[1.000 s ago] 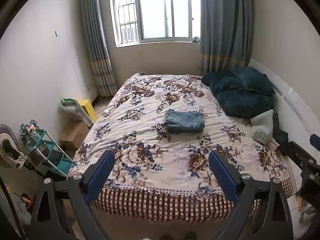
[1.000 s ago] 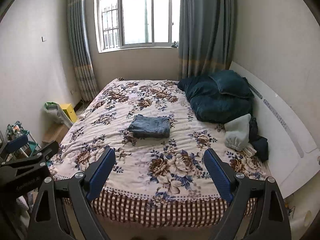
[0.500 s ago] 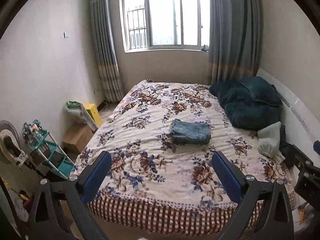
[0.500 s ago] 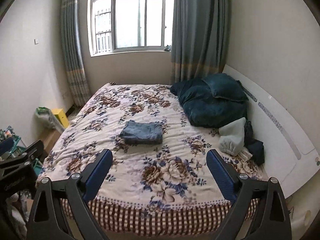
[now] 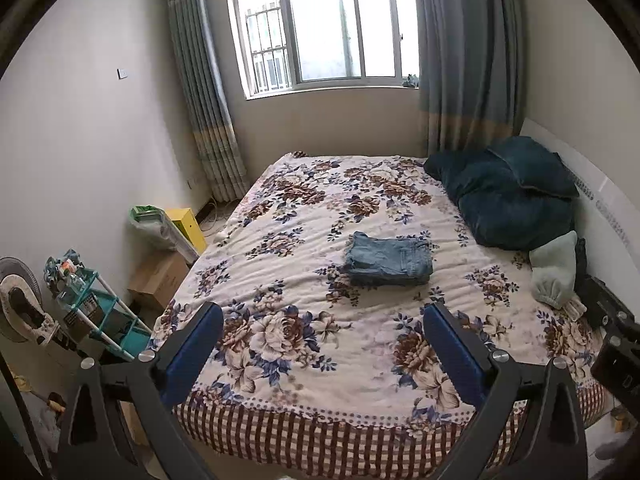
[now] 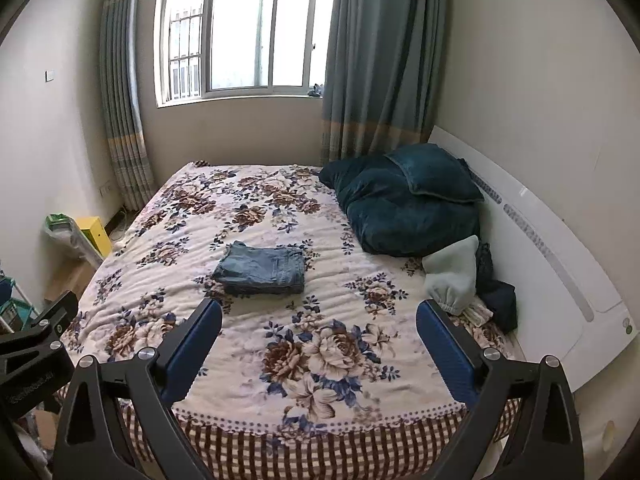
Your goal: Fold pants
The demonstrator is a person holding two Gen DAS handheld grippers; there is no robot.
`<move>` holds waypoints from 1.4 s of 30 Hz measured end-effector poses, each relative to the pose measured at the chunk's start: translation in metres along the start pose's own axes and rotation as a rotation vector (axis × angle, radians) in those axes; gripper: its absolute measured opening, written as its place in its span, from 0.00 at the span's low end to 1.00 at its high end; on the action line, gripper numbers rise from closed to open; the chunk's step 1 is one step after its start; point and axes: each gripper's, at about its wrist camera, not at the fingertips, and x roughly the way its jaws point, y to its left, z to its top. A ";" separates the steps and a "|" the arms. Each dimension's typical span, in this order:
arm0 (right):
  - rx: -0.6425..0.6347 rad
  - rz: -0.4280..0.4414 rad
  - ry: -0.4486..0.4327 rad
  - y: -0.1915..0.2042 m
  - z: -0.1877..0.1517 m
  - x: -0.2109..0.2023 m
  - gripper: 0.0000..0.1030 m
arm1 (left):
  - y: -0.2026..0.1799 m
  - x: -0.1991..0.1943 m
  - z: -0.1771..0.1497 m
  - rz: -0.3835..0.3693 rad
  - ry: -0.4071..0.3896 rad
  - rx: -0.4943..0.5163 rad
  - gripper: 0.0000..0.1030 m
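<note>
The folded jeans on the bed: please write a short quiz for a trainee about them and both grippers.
1. True or false: the folded jeans lie on the flowered bedspread, apart from the dark blue pillows.
2. How do the jaws of the left gripper and the right gripper stand? A) both wide apart and holding nothing B) both closed on the jeans C) one closed on a pillow
3. Fill in: in the right wrist view, the pale green garment lies to the ____ of the jeans.

Key: 1 true; 2 A; 3 right
</note>
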 end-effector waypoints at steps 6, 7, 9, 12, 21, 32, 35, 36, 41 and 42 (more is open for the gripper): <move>0.000 -0.007 0.001 0.002 0.001 0.004 0.97 | -0.002 0.013 0.006 -0.002 0.009 -0.006 0.99; -0.002 -0.008 0.000 0.002 0.001 0.004 0.97 | -0.001 0.013 0.005 -0.004 0.012 -0.010 0.99; -0.002 -0.006 0.003 0.002 0.003 0.006 0.97 | -0.002 0.014 0.005 -0.002 0.012 -0.013 0.99; -0.005 -0.003 0.007 0.005 -0.001 0.009 0.97 | -0.001 0.015 0.006 -0.006 0.014 -0.013 0.99; -0.002 0.013 0.020 0.007 -0.011 0.013 0.98 | -0.001 0.015 0.006 -0.004 0.015 -0.018 0.99; 0.005 0.019 0.015 0.005 -0.013 0.014 0.98 | -0.004 0.014 0.006 -0.007 0.015 -0.013 0.99; 0.003 0.017 0.013 0.005 -0.013 0.013 0.98 | -0.005 0.015 0.007 -0.008 0.016 -0.015 0.99; 0.003 0.017 0.013 0.005 -0.014 0.013 0.98 | -0.005 0.015 0.007 -0.004 0.016 -0.013 0.99; 0.001 0.016 0.012 0.004 -0.013 0.013 0.98 | -0.006 0.012 0.009 -0.001 -0.005 -0.007 0.99; 0.001 0.018 0.011 0.005 -0.014 0.013 0.98 | -0.006 0.012 0.010 -0.001 -0.007 -0.007 0.99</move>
